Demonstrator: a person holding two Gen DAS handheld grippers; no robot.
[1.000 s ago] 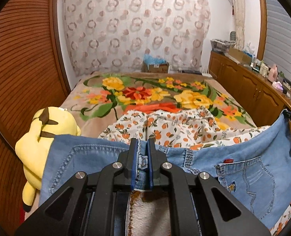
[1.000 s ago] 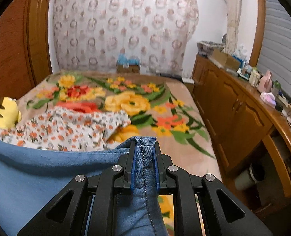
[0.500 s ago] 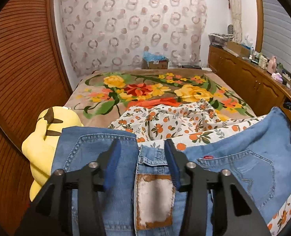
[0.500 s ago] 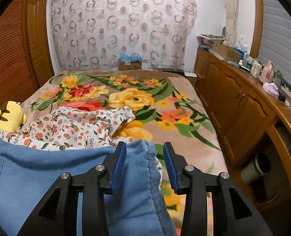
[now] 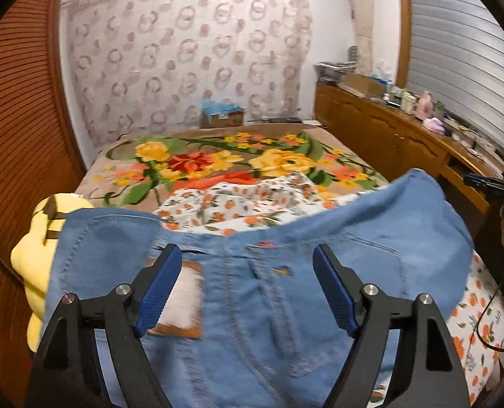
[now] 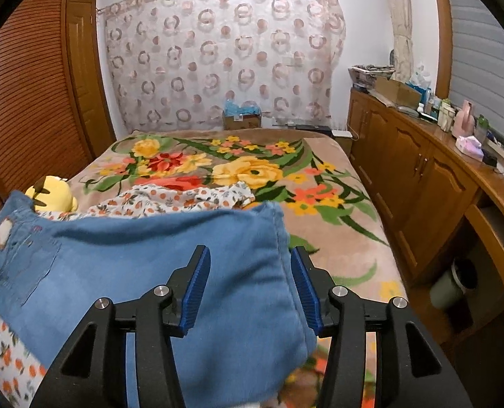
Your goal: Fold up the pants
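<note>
Light blue jeans [image 5: 272, 292] lie across the near end of the bed, waistband and brown leather patch [image 5: 184, 302] toward the left. My left gripper [image 5: 247, 289] is open wide above the waistband and back pocket, holding nothing. In the right wrist view the jeans [image 6: 156, 265] lie folded over, with their right edge between my fingers. My right gripper [image 6: 248, 282] is open, its blue pads either side of the denim edge without gripping it. The right gripper's fingers show at the far right of the left wrist view [image 5: 490, 183].
A floral blanket [image 6: 252, 170] covers the bed. An orange-print white cloth [image 5: 245, 200] lies under and beyond the jeans. A yellow plush toy [image 5: 37, 255] sits at the left edge. Wooden cabinets [image 6: 422, 170] run along the right; a louvered wooden door [image 5: 17, 129] is left.
Both grippers, shut on the jeans a second ago, have opened and let go. The jeans have dropped onto the bed and both grippers have pulled back and risen a little.
</note>
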